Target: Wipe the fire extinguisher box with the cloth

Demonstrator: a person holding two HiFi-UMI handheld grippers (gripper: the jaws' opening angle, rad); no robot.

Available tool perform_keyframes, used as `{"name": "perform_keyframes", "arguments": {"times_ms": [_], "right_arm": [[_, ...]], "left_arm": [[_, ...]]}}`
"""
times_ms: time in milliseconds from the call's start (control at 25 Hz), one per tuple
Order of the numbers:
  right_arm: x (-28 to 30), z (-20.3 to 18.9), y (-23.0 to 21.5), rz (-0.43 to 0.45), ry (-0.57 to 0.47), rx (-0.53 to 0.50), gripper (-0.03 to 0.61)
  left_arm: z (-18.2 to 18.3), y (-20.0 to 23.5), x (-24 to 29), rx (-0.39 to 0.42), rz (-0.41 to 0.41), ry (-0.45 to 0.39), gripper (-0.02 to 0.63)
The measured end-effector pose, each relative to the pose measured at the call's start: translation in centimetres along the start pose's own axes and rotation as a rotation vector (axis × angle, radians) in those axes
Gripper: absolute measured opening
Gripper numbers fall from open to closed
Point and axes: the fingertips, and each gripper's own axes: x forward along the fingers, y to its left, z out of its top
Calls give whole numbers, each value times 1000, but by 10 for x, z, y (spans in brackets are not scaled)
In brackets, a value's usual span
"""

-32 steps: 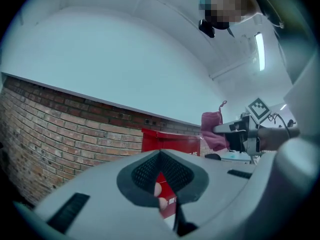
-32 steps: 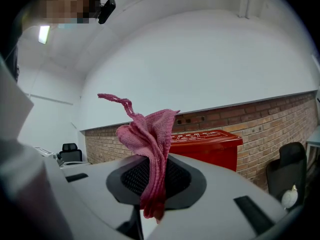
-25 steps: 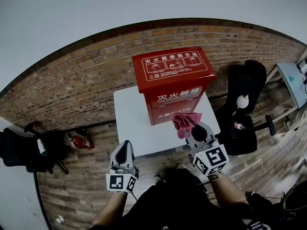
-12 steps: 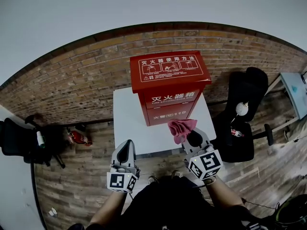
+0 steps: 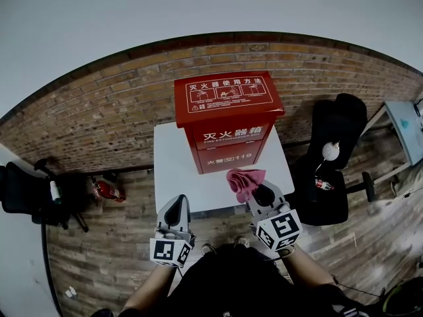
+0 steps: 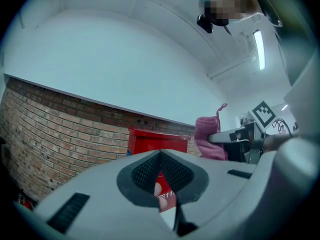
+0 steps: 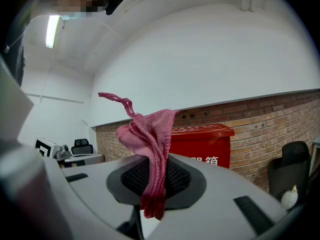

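**Before the wiping is starting**

While we are pinching a pink knitted cloth (image 5: 243,179) in the right gripper (image 5: 253,189), the head view is showing it near, not touching, the red metal fire extinguisher box (image 5: 228,121). Left gripper view: the left gripper (image 6: 161,156) is sitting pressed together, empty. Right gripper view: only a thin fold is clamped; we are judging that rubbing could tug it free.

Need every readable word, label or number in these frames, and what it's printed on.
"灭火器使用方法": on the lid of the fire extinguisher box.
"灭火器箱": upper front of the box.
"火警 119", with a small symbol between: lower front of the box.
Fine line under "灭火器箱" and the captions on the lid diagrams: too small to read.
Left hand-held gripper, right hand-held gripper: square marker patterns only, no words.
Cloth: no print.
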Motion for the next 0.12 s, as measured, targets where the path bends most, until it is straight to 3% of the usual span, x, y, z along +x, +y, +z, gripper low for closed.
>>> {"name": "perform_keyframes", "arguments": {"times_ms": [120], "right_arm": [[-4, -1, 1, -2, 2, 0, 67]], "left_arm": [[-2, -6, -3, 1, -8, 10, 34]]}}
